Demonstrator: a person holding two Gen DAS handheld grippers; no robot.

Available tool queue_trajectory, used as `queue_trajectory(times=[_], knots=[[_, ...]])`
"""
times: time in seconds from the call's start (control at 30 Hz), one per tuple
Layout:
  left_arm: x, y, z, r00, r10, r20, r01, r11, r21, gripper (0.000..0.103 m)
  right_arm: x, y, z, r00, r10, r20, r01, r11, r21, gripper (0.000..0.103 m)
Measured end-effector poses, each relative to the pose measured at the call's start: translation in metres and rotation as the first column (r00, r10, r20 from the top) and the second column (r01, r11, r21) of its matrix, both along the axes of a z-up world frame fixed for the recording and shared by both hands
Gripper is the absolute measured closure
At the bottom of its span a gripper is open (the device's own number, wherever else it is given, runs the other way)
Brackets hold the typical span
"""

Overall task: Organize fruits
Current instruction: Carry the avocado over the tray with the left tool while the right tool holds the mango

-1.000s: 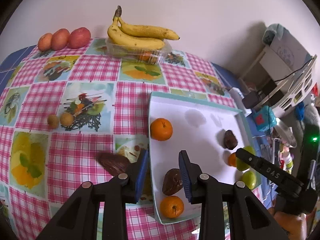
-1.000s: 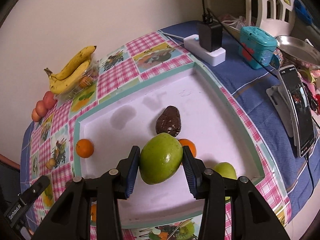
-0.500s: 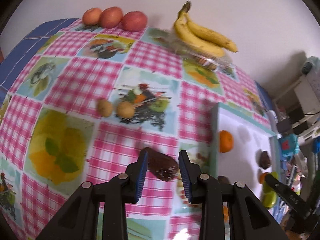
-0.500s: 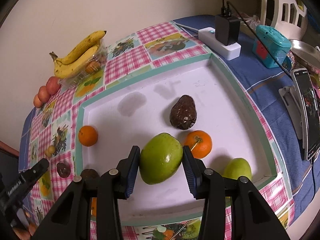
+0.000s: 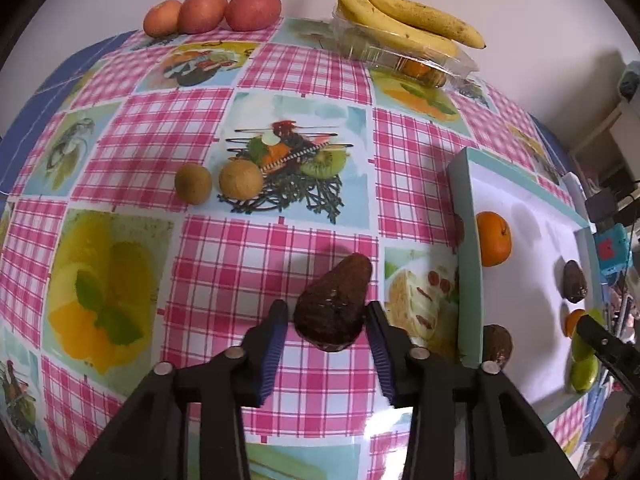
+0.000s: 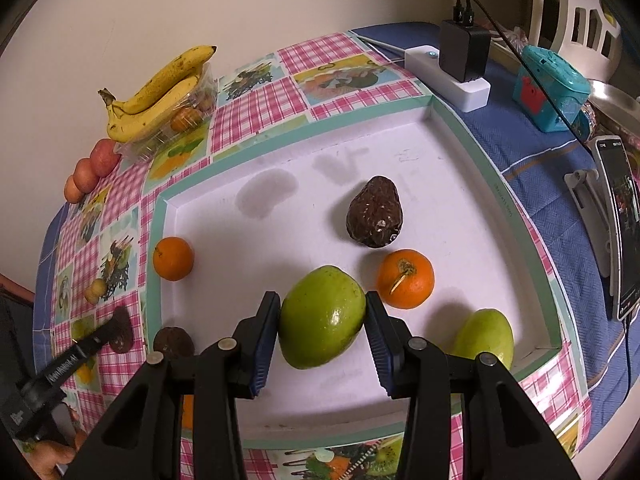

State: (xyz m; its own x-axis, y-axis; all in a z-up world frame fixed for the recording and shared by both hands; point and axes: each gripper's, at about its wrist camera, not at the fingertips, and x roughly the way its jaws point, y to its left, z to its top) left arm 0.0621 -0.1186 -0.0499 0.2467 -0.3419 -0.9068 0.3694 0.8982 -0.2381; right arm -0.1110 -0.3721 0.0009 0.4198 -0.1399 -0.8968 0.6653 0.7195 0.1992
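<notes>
Releasing is the step in hand on the left: the left gripper (image 5: 326, 334) is opening, with a dark avocado (image 5: 334, 306) between its jaws, set on the checked cloth (image 5: 256, 248) just outside the tray (image 5: 466, 280). A sliver of gap is seen at the left pad, so the fruit is judged to be let go, though contact at the right pad cannot be ruled out. The right gripper (image 6: 322, 330) is closed on a green mango (image 6: 322, 316), held low over the tray floor near an orange (image 6: 406, 278), a second dark avocado (image 6: 374, 212) and another green fruit (image 6: 486, 336). Whether the mango rests on the tray cannot be told. Next, the left jaws need to be widened fully and drawn back clear without the avocado being rolled; a spot for the mango beside like fruit is then to be chosen.
</notes>
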Motion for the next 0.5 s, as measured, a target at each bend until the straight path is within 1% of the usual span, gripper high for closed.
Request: queue_trajectory(times=[0.27, 0.33, 0.4, 0.5], knots=[[0.006, 0.010, 0.001, 0.999, 0.029, -0.028, -0.030, 0.998, -0.046, 0.066, 0.001, 0.000, -0.002, 1.000, 0.002, -0.001, -0.002, 1.000, 0.005, 0.059], [0.006, 0.012, 0.008, 0.999, 0.037, -0.026, -0.039, 0.996, -0.079, 0.066, 0.001, 0.000, -0.002, 1.000, 0.001, -0.002, -0.001, 1.000, 0.006, 0.059], [0.003, 0.010, 0.021, 1.000, 0.022, -0.001, -0.022, 0.993, -0.118, 0.066, 0.001, 0.001, -0.002, 1.000, 0.000, 0.000, 0.000, 1.000, 0.007, 0.059], [-0.008, -0.003, 0.040, 0.998, -0.042, 0.047, 0.049, 0.986, -0.157, 0.066, 0.001, 0.001, -0.003, 1.000, 0.001, 0.001, -0.001, 1.000, 0.009, 0.059]])
